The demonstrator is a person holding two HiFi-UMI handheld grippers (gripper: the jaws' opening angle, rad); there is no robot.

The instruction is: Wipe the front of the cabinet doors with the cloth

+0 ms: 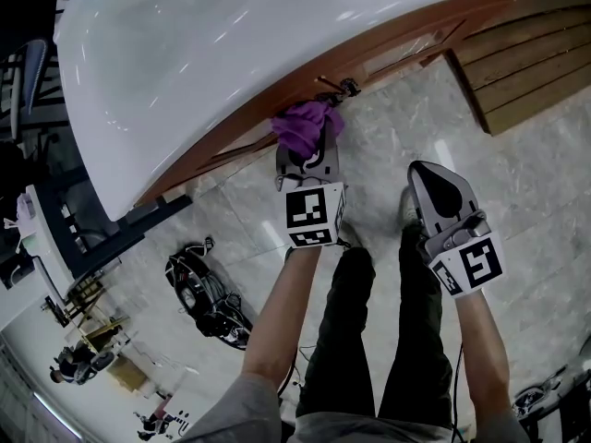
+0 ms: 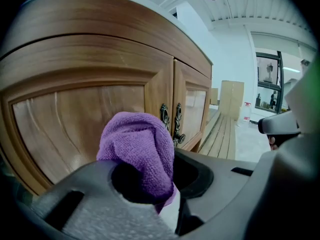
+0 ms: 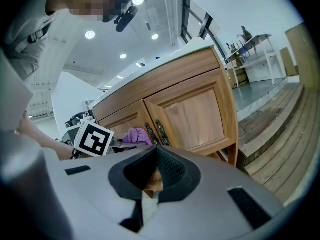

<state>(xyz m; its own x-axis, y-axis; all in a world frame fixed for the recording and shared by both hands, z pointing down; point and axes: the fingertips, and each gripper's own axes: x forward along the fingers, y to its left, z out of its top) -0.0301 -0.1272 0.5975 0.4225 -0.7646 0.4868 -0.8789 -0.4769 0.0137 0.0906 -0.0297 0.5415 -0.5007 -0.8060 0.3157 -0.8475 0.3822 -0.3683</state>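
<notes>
**Left tongs hold the cloth at the cabinet front, right tongs idle**

Head view: I look steeply down past my own legs onto a marbled floor [image 1: 397, 127]. The left tongs [image 1: 317, 142] reach forward with a purple cloth [image 1: 305, 123] bunched at their tip. The cloth is right at the wooden cabinet doors [image 1: 369, 58], just beside the dark metal handles [image 1: 346, 86] and under the overhang of the white surface [image 1: 231, 53]. The right tongs [image 1: 432, 181] hang lower and further back over the floor, well apart from the cabinet. Wooden steps [image 1: 517, 63] lie off to the right.

Left gripper view: the left tongs [image 2: 150, 184] are clamped on the cloth [image 2: 142, 149], which bulges up out of the jaws. Behind it is the panel of the left door [image 2: 75, 119], with the paired handles [image 2: 170, 121] just to the right of the cloth. I cannot tell whether the cloth actually touches the wood.

Right gripper view: the right tongs [image 3: 150, 179] have their jaws together with nothing between them, pointing towards the cabinet doors [image 3: 192, 114] from a distance. The cloth [image 3: 136, 135] shows small at the handles [image 3: 155, 129], beside the marker cube [image 3: 94, 139] of the left tongs
</notes>
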